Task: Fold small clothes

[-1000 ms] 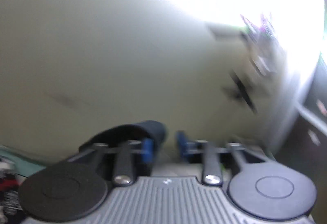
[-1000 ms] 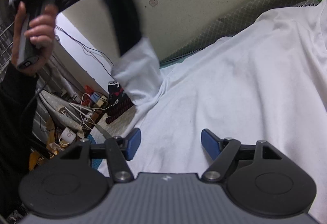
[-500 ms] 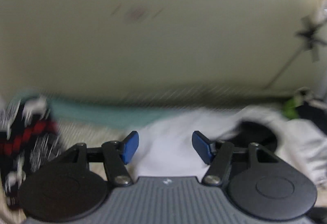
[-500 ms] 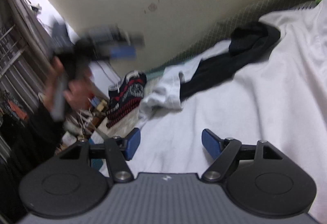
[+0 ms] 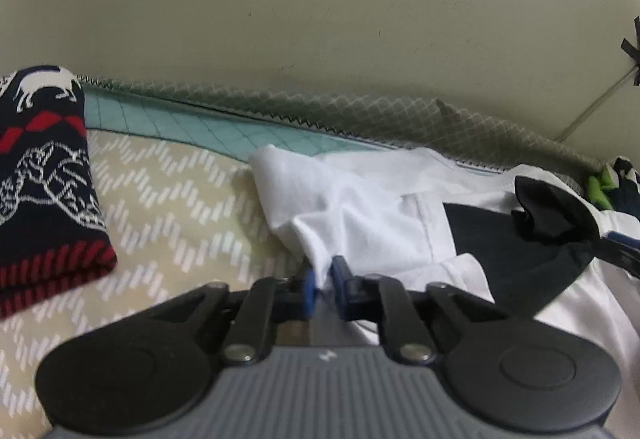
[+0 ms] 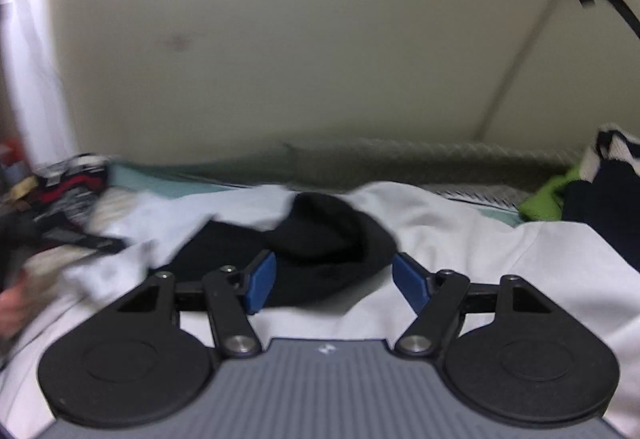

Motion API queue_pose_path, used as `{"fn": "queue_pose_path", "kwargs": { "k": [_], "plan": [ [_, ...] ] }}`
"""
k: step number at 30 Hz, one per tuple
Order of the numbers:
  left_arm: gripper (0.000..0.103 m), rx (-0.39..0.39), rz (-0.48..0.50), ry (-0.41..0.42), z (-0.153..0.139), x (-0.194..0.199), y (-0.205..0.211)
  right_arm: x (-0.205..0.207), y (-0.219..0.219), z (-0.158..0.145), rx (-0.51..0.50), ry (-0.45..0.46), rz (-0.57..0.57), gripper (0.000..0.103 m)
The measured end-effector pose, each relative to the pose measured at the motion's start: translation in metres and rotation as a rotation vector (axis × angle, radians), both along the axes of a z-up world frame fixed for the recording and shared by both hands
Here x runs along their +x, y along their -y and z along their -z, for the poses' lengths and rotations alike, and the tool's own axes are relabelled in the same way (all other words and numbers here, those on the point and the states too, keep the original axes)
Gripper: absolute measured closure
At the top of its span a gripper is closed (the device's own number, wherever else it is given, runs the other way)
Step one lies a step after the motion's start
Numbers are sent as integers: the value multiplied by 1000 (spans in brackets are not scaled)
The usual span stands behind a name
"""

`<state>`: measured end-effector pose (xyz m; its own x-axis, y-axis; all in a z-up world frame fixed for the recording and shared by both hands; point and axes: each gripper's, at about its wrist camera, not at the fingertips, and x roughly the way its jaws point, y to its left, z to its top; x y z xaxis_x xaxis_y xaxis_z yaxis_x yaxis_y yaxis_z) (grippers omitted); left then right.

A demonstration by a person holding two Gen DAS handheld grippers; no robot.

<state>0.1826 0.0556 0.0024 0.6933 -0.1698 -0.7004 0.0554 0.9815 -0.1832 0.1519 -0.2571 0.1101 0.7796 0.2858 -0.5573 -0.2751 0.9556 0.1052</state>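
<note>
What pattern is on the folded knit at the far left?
Navy with white animal figures and red zigzag bands on the folded knit; clearest in the left wrist view.

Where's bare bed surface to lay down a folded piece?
Freest: the zigzag-print cover between the patterned knit and the white-and-black garment, with the teal sheet strip behind. Crowded: right side, the black fabric and green-and-navy clothes by the mesh wall. The left gripper is closing on the white hem.
</note>
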Motion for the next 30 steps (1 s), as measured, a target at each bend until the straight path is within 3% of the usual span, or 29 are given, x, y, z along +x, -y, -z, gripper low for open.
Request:
{"fn": "queue_pose_path", "kwargs": {
  "k": [1, 2, 3, 4, 5, 7, 10, 13, 14, 17, 20, 25, 28, 30],
  "plan": [
    [94, 0, -10, -2, -2, 4, 0, 13, 1, 3, 24, -41, 35, 45],
    [95, 11, -17, 2, -2, 5, -1, 25, 5, 8, 65, -92, 58, 78],
    [95, 29, -24, 7, -4, 5, -1, 34, 11, 13, 118, -145, 73, 99],
    [95, 52, -30, 11, -3, 6, -1, 38, 17, 18, 173, -185, 86, 103],
    [94, 60, -35, 12, -3, 4, 0, 35, 20, 20, 195, -199, 87, 103],
    [93, 42, -49, 14, 0, 7, -2, 19, 15, 22, 141, -203, 66, 103],
    [81, 85, -86, 14, -5, 3, 0, 0, 14, 19, 111, -191, 70, 102],
    [81, 90, -127, 9, -19, -11, 1, -27, 43, -1, 240, -153, 102, 49],
    [79, 63, -137, 34, -26, -21, -1, -45, 59, -9, 301, -105, 108, 46],
    [67, -54, -139, 89, -40, -44, -4, -103, 115, -23, 413, -12, 192, 46],
    [65, -127, -80, 119, -44, -60, 13, -163, 177, -18, 481, 31, 374, 46],
    [65, -125, 43, 135, -30, -66, 57, -229, 262, 9, 619, 1, 726, 46],
    [65, -74, 65, 165, -15, -67, 74, -234, 286, 15, 667, 9, 798, 50],
    [68, -52, 56, 134, -7, -64, 76, -229, 294, 15, 662, 25, 818, 50]
  ]
}}
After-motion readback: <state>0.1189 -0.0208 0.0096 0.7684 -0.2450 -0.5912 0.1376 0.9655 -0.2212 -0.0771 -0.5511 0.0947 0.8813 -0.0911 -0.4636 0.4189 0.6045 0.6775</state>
